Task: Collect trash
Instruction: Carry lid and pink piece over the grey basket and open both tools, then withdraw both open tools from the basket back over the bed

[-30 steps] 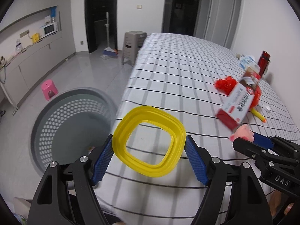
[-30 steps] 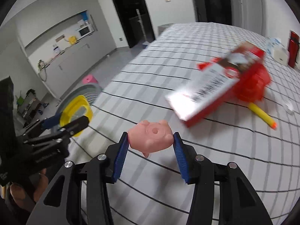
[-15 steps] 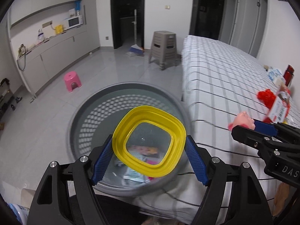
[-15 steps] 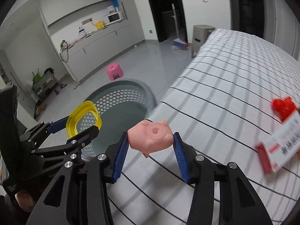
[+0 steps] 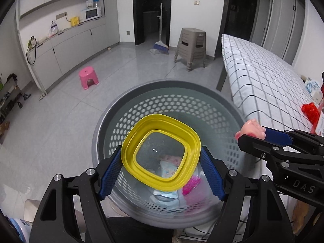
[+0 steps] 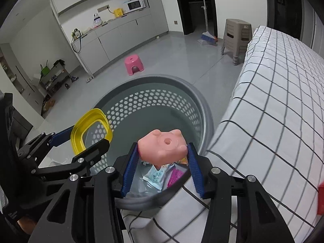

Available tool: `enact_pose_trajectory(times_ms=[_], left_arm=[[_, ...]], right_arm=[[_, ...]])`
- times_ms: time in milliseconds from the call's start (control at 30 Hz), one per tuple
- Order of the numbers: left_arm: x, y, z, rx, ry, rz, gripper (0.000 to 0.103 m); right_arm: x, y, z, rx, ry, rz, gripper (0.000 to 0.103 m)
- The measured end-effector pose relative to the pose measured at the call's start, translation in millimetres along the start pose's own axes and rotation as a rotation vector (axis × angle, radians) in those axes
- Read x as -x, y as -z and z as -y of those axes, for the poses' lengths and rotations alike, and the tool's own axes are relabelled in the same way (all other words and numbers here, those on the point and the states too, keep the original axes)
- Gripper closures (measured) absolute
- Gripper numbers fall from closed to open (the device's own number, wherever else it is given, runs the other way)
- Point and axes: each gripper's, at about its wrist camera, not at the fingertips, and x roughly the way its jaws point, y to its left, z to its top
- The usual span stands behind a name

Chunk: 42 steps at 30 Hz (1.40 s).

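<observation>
My left gripper [image 5: 161,164] is shut on a yellow plastic lid frame [image 5: 129,147] and holds it over the grey perforated trash basket [image 5: 174,93]. The lid also shows in the right wrist view [image 6: 78,129]. My right gripper [image 6: 162,165] is shut on a pink pig-shaped toy [image 6: 162,146] above the basket [image 6: 162,85], near its right rim. The toy shows at the right in the left wrist view [image 5: 252,129]. Wrappers [image 6: 157,176] lie in the basket's bottom.
The bed with a checked white sheet [image 5: 261,81] stands right of the basket, with red trash [image 5: 309,111] on it. A pink stool [image 5: 88,79], a grey stool stack [image 5: 191,44] and a broom [image 5: 160,46] stand on the floor. Cabinets line the left wall.
Both grippers have swung left from above the bed to above the basket, carrying the yellow lid and the pink toy. Both stay shut.
</observation>
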Motion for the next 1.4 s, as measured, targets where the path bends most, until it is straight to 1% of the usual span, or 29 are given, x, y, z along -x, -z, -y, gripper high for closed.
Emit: enact_pose_trajectory(times_ms=[233, 400, 433, 467, 500, 533, 667, 733, 1233, 1400], left_arm=[[-12.2, 1.0, -9.7, 0.016, -0.012, -0.017, 0.030], [-13.5, 0.3, -10.8, 0.024, -0.019, -0.017, 0.028], [-14.1, 0.1, -11.1, 0.026, -0.020, -0.017, 0.027], [-14.5, 0.0, -11.7, 0.029, -0.021, -0.018, 0.027], [-14.7, 0.0, -12.1, 0.032, -0.023, -0.021, 0.026], [-14.8, -0.2, -12.8, 0.035, -0.026, -0.022, 0.023], [-12.9, -0.3, -15.8, 0.041, -0.034, -0.019, 0.022], [-12.3, -0.4, -16.8, 0.045, -0.037, -0.019, 0.020], [-2.7, 4.2, -17.1, 0.058, -0.039, -0.017, 0.020], [4.7, 6.8, -12.9, 0.069, -0.048, -0.013, 0.018]], right_arm=[[-8.1, -3.5, 0.5, 0.008, 0.016, -0.004, 0.056], [-8.7, -2.8, 1.6, 0.002, 0.016, -0.008, 0.056], [-8.2, -2.8, 1.4, 0.001, 0.015, -0.011, 0.051], [-7.7, -3.0, 1.8, -0.001, 0.012, -0.011, 0.041], [-7.7, -4.6, 2.3, -0.002, 0.008, -0.007, 0.037], [-5.6, -4.7, 2.7, -0.001, 0.007, 0.005, 0.036], [-3.6, -4.1, 0.5, 0.004, 0.015, 0.013, 0.036], [-3.1, -3.7, -0.3, 0.006, 0.017, 0.015, 0.036], [-1.1, -2.8, 1.6, 0.007, 0.023, 0.021, 0.036], [2.4, 1.7, 7.9, -0.018, 0.019, 0.024, 0.036]])
